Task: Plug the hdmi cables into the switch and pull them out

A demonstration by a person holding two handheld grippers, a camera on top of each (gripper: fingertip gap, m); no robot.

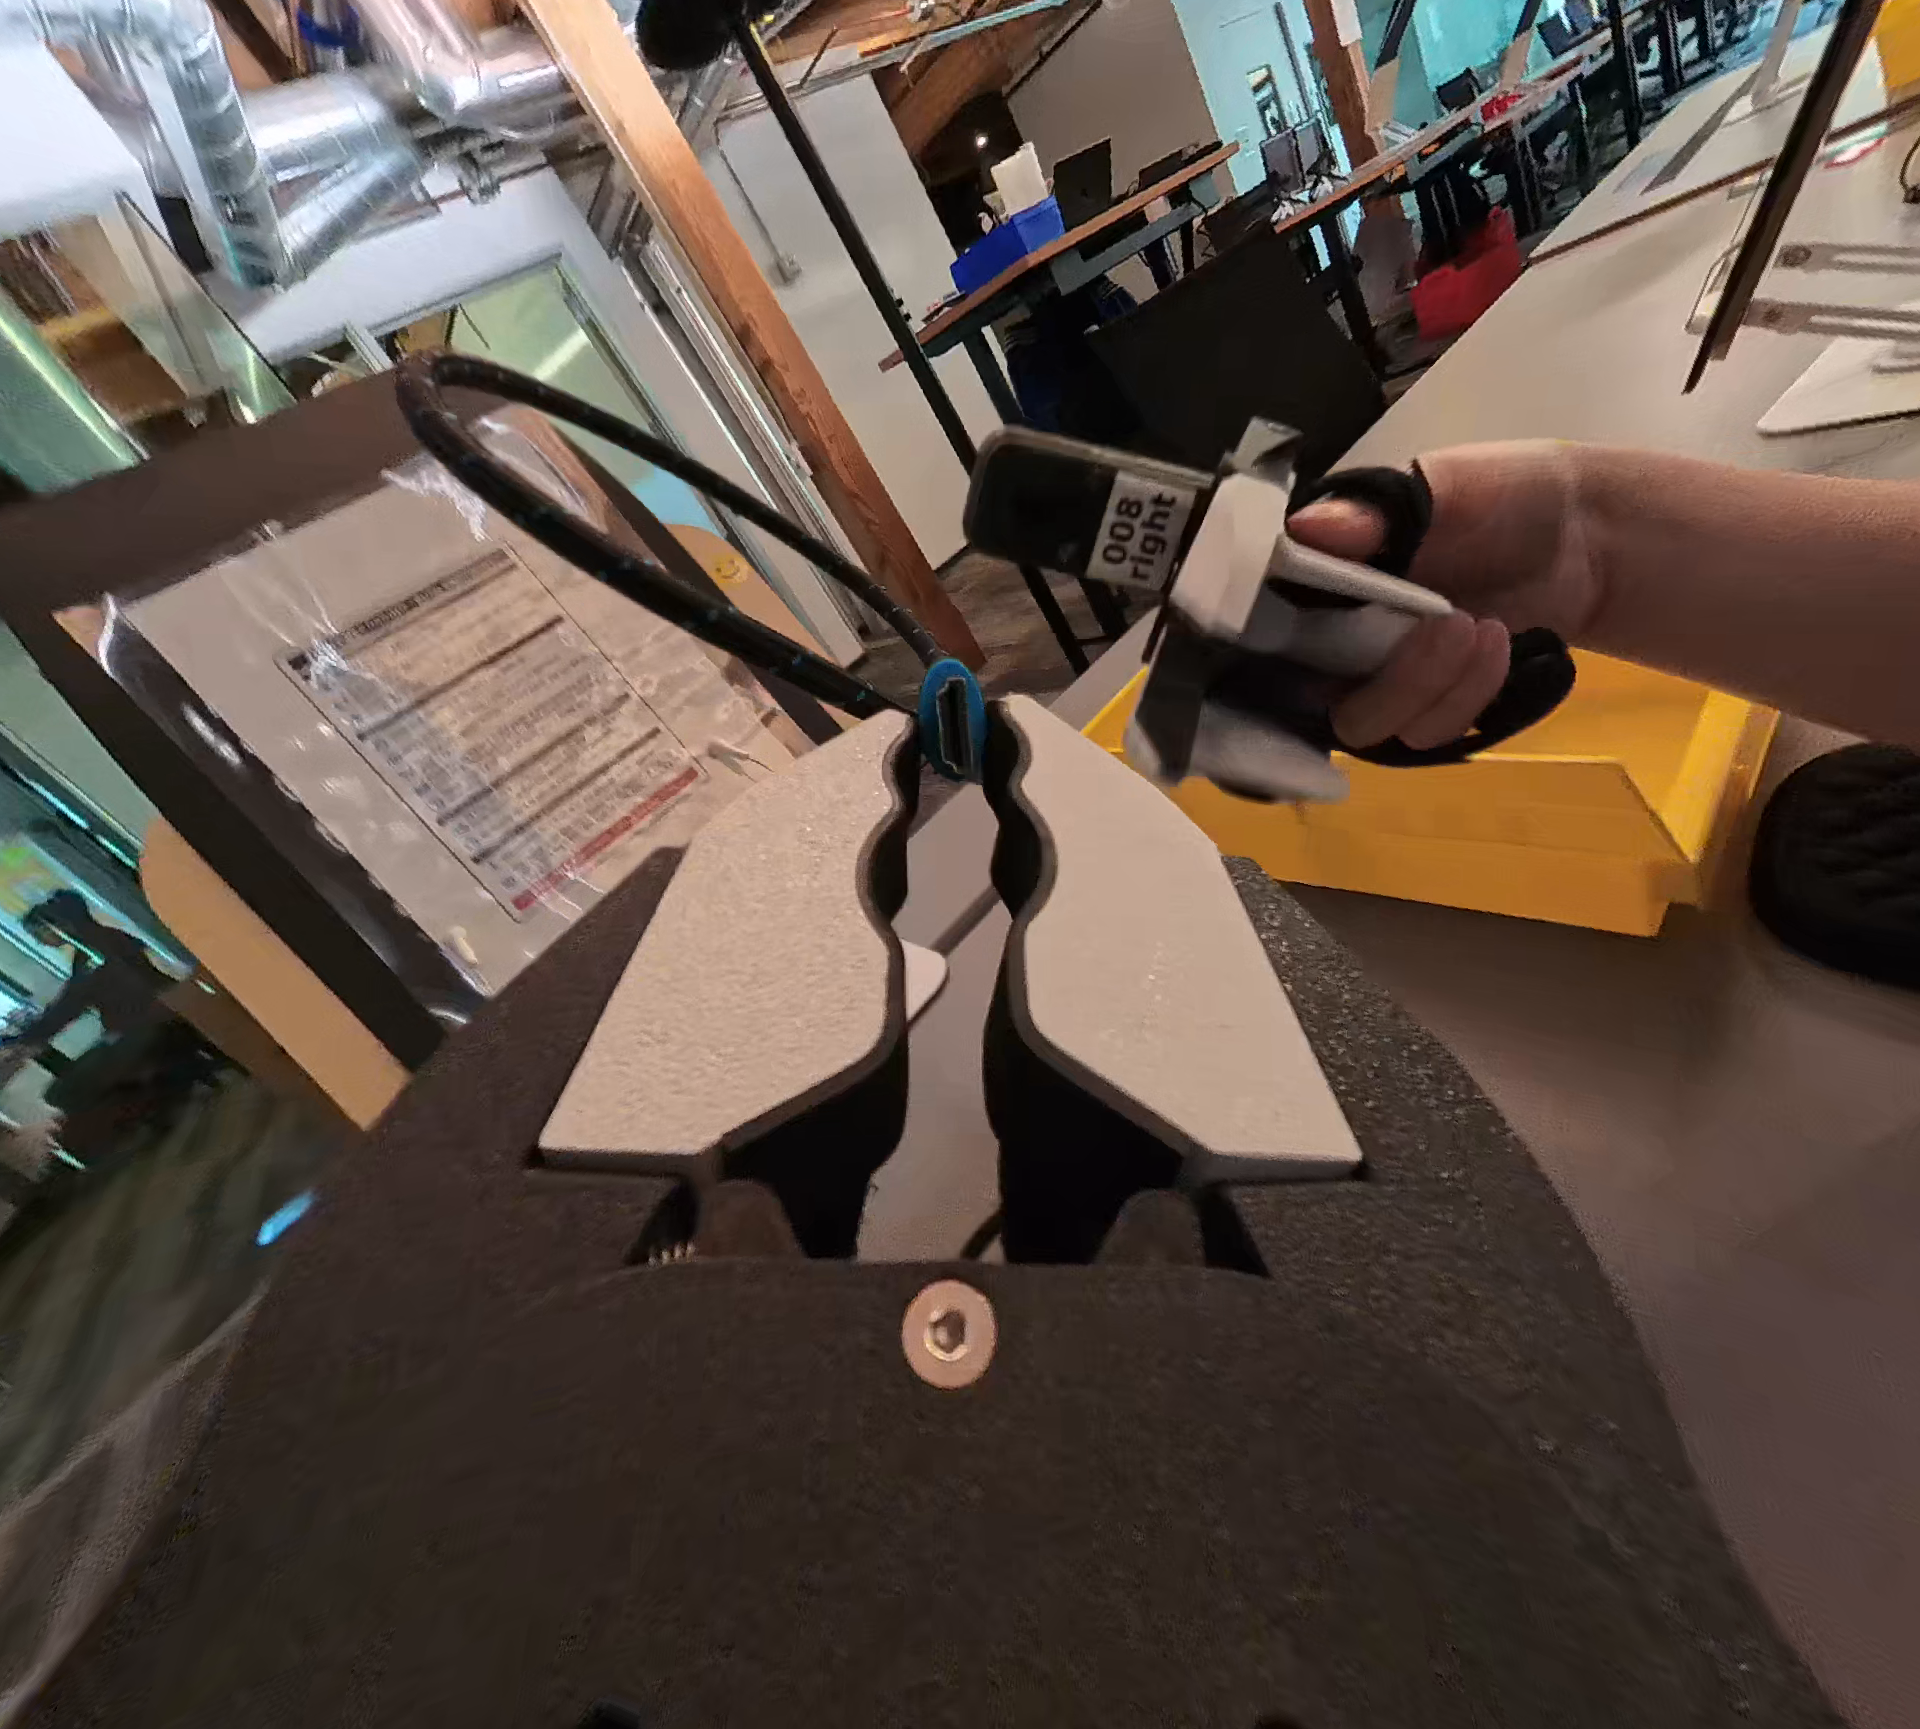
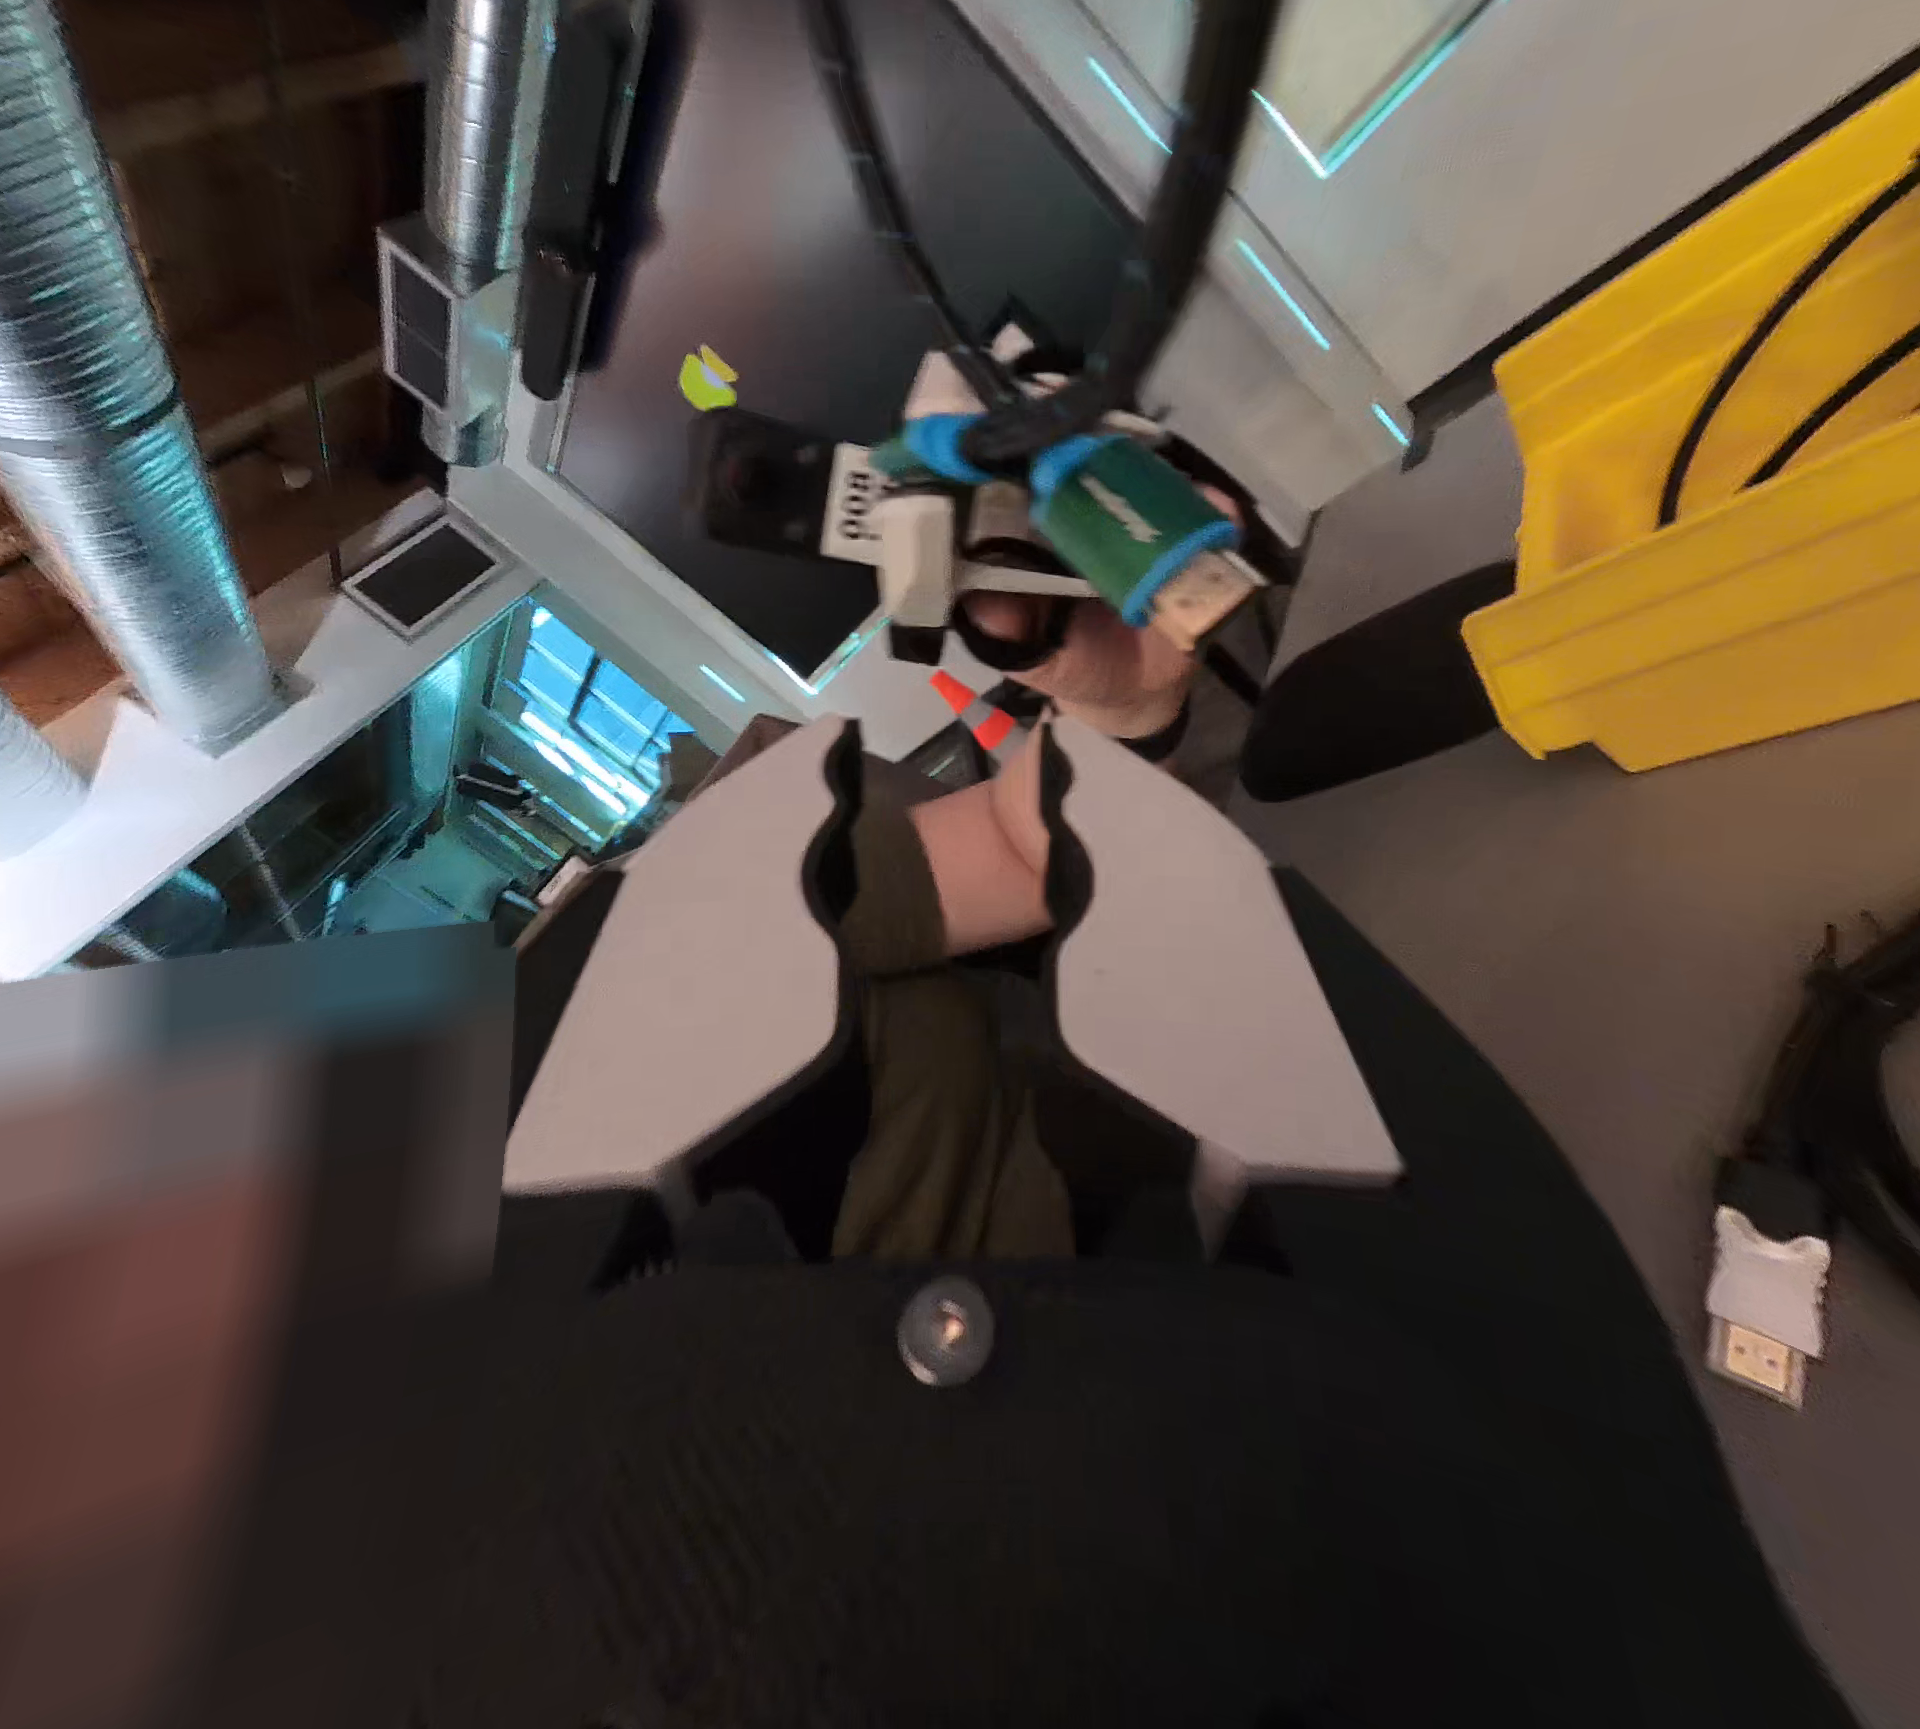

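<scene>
My left gripper (image 1: 954,723) is shut on an HDMI plug (image 1: 948,732) with a blue collar, held above the table with its open end facing the camera. Its black braided cable (image 1: 623,526) loops up and left. In the right wrist view a green plug with blue collars (image 2: 1132,526) and a smaller matching plug (image 2: 920,448) hang in front of the left tool's white body (image 2: 914,547). My right gripper (image 2: 945,744) is open and empty in the air; it also shows in the left wrist view (image 1: 1236,749), held by a hand. No switch is in view.
A yellow bin (image 1: 1475,838) stands on the grey table (image 1: 1662,1160); it also shows in the right wrist view (image 2: 1704,536) with black cables inside. Another HDMI plug with a white collar (image 2: 1766,1284) lies on the table. A laminated sheet (image 1: 447,703) stands at the left.
</scene>
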